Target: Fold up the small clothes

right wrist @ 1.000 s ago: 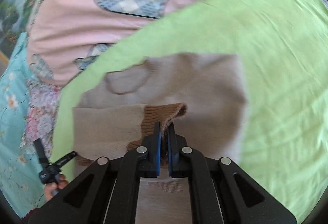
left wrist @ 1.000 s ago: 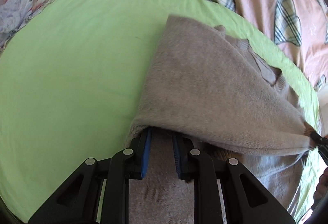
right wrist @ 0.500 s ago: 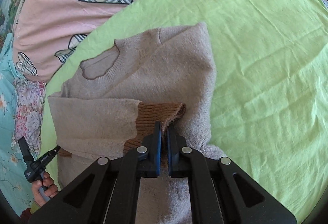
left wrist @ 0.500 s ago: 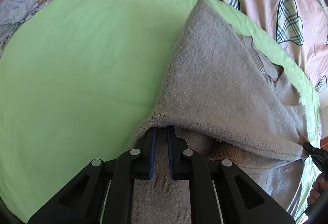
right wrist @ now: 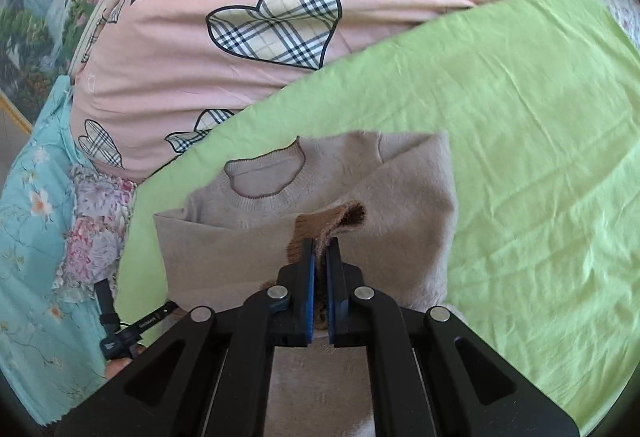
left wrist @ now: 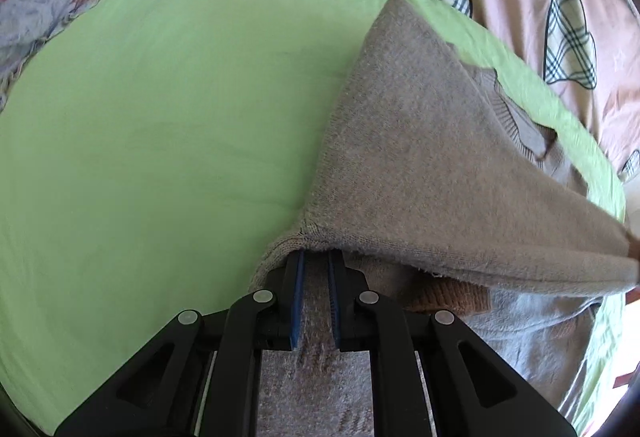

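- So the left hand-held gripper (left wrist: 314, 269) has pinched down on the bottom edge of the sweater (left wrist: 432, 157). A second back its jaws stood wider around that same fold of knit; now they're clamped on it.
- The right hand-held gripper (right wrist: 320, 257) is closed tight on the brown ribbed cuff (right wrist: 332, 225), same grip as before, and it has come up a bit, so the sleeve is lifted off the body.
- From the left wrist view the knit now pulls into a taut ridge running from one gripper toward the other. Earlier it sagged more.
- My read: both corners are secured, so the fold-over is ready to go, probably up toward the neckline (right wrist: 266, 177).
- The sweater itself: small, beige, fuzzy knit, round ribbed neck, brown cuffs. It looks soft and floppy, so it could slump if one side lags.
- It's lying on the green sheet (right wrist: 520, 157) on the bed, collar end near the pink duvet (right wrist: 240, 37) with plaid hearts.
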A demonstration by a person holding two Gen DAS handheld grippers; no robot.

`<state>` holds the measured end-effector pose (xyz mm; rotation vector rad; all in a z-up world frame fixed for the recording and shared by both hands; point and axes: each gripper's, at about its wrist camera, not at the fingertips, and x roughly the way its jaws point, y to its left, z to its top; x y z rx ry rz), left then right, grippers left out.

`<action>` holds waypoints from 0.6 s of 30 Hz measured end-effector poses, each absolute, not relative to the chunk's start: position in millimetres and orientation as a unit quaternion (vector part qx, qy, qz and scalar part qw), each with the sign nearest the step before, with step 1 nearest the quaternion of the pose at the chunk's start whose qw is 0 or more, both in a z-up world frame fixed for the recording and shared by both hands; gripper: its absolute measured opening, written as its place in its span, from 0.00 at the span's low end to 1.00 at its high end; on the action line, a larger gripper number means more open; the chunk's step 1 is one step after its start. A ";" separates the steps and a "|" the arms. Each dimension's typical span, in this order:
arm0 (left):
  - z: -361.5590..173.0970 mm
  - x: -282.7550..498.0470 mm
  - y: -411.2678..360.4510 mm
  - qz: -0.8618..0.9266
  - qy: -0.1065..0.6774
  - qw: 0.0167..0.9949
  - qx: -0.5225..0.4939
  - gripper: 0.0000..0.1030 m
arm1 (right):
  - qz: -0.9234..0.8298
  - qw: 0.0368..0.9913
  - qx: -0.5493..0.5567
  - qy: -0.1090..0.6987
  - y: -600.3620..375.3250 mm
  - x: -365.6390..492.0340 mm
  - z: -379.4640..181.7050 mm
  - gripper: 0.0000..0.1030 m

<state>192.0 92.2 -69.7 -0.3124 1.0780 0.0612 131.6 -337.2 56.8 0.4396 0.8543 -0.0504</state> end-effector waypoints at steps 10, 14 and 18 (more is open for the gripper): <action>-66.1 181.4 92.3 0.014 0.516 0.844 -0.143 0.10 | -0.071 0.848 0.212 0.481 -355.4 136.4 -18.6 0.05; -44.8 153.2 79.4 -0.043 0.507 0.846 -0.159 0.12 | -0.069 0.852 0.204 0.478 -352.5 137.5 -15.1 0.05; -41.8 147.1 44.1 -0.078 0.507 0.850 -0.121 0.14 | -0.069 0.851 0.207 0.478 -351.5 140.8 -15.9 0.05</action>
